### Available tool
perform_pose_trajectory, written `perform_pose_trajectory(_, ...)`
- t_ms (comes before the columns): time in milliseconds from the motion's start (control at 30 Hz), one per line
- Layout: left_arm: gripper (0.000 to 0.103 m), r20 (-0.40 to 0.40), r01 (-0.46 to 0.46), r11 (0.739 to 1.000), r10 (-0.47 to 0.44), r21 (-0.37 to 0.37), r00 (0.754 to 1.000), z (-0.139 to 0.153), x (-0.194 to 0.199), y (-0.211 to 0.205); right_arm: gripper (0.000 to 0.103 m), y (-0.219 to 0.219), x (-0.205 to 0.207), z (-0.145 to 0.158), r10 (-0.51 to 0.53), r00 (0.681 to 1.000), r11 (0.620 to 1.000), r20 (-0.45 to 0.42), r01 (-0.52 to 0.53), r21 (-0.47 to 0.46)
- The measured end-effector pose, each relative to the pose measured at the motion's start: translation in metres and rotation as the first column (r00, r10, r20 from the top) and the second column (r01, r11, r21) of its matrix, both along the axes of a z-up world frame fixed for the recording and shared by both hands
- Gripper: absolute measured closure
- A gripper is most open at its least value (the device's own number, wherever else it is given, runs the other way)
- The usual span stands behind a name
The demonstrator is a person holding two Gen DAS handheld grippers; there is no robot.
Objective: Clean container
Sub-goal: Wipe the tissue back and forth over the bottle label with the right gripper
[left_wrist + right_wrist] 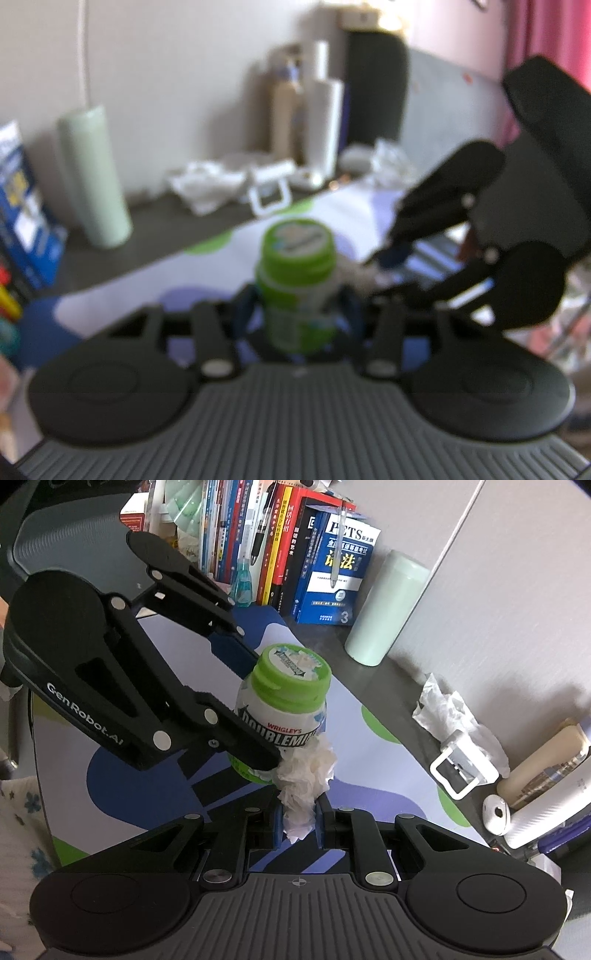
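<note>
wiping the gum bottle, mid-job

one container (284, 709), a green-lidded gum bottle at the centre of the right wrist view, is held off the patterned mat (369, 775). the left gripper (299, 314) is clamped on its body, one finger on each side. the right gripper (300, 821), low in the frame, pinches one crumpled white tissue (304, 775), which touches the bottle's lower right side.

judging by that contact, the wipe is under way on the lower body; the lid and the far side look not yet reached, though i cannot tell how clean any surface is.

counted: two grippers, one bottle, one tissue in use, one more crumpled tissue (443, 709) at right, one pale green tumbler (388, 609) upper right, a row of books (332, 561) along the top.
</note>
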State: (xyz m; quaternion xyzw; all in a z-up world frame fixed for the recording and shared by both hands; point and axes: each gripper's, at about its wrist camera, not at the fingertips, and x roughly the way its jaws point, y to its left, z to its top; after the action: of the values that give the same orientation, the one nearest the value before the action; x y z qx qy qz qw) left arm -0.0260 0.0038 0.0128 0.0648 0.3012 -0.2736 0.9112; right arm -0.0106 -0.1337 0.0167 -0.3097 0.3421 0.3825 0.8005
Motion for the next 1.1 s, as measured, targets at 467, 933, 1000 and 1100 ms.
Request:
perform_pose_trajectory(467,0.055,0.005,0.006,1.000,-0.006,0.000,1.000,0.001,-0.002,0.002,0.087,0.004,-0.001,-0.011,0.008,1.000,1.000,-0.020,-0.008,-0.029)
perform_pose_trajectory(933,0.055,0.002,0.009,1.000,-0.009,0.000,1.000,0.003,-0.002,0.002,0.087,0.001,-0.002,0.012,0.001,0.999,1.000,0.037,-0.001,0.002)
perform_pose_trajectory(1000,0.055,0.001,0.010,1.000,-0.010,0.001,1.000,0.002,-0.002,0.002,0.087,0.000,-0.002,0.015,0.002,0.999,1.000,0.044,-0.002,0.005)
perform_pose_trajectory(1100,0.055,-0.001,0.011,1.000,-0.011,0.001,1.000,0.002,-0.002,0.003,0.087,0.000,-0.004,0.019,0.003,0.999,1.000,0.054,-0.003,0.011)
